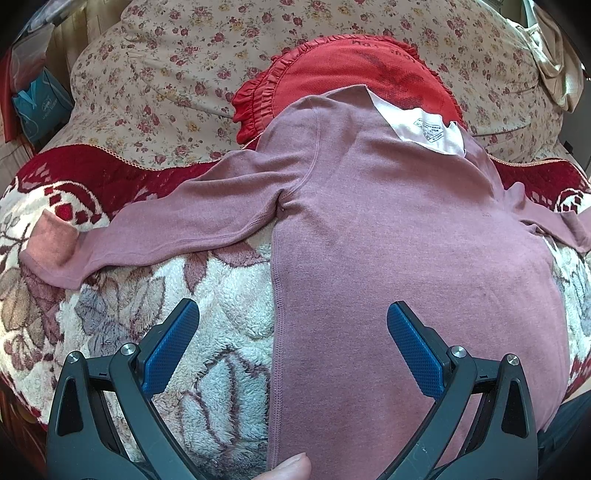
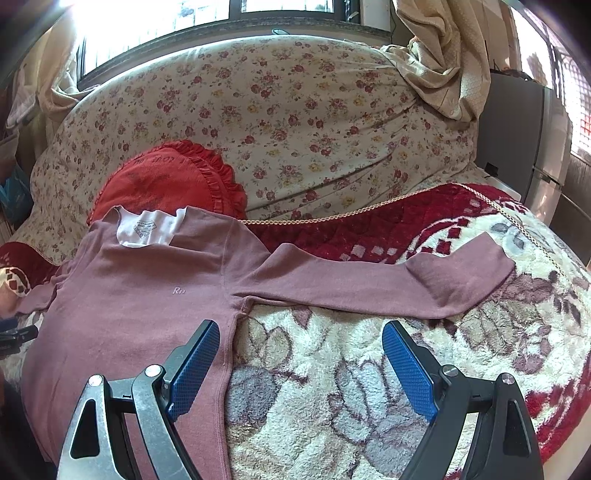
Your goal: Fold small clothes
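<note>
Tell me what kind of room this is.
Most likely a bedroom or living room at home: a sofa or bed draped in a floral cover, a red ruffled cushion, a fleece blanket with a mauve long-sleeved top spread on it, and a curtained window behind.

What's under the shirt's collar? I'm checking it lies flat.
The shirt collar rests on a red cushion; its body lies on a fleece blanket. The cushion's lower part is hidden.
</note>
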`<state>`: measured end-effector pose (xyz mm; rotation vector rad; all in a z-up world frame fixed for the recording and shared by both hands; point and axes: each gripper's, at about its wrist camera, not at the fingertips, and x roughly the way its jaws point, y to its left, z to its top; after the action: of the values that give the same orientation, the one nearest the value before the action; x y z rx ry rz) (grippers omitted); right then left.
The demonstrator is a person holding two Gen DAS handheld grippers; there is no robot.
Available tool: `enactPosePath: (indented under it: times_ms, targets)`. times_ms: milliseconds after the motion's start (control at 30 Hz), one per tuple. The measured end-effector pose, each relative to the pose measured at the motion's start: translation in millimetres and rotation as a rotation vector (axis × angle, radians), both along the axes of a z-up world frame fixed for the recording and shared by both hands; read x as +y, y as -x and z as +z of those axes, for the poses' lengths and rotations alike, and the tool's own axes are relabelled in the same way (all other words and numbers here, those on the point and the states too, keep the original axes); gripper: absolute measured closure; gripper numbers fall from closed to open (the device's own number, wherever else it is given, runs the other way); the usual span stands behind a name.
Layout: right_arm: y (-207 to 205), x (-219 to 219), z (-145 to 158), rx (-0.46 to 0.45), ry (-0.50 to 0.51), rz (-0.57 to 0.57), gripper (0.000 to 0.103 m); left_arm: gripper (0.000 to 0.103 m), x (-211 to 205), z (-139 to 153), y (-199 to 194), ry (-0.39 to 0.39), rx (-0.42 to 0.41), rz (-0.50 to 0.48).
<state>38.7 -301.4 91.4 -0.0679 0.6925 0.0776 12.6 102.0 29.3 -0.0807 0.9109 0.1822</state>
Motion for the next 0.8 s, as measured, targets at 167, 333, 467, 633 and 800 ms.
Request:
enactPosePath:
  times_ms: [167,333,467,633,800]
  targets:
    - [0.1,0.2,-0.1,0.0,0.0,0.0,0.015,0.001,0.0,0.1,0.0,0.0,0.0,0.0]
    - [0.3,0.5,-0.2,0.0,0.0,0.0,0.015,0.001,0.1,0.2,-0.1,-0.001,0.0,0.0]
    - [0.4,0.8,-0.3,0.001,0.002,0.0,0.015,0.001,0.1,0.2,-0.1,-0.001,0.001,0.0]
    - [-0.1,0.0,0.1,-0.002,0.001,0.0,0.015,0.001,0.3,0.4,-0.2,-0.001,0.001,0.0]
    - [-0.6,-0.7,0.6,-0.004,0.0,0.0,0.015,0.001,0.2,0.2,-0.3,0.0,0.001,0.0]
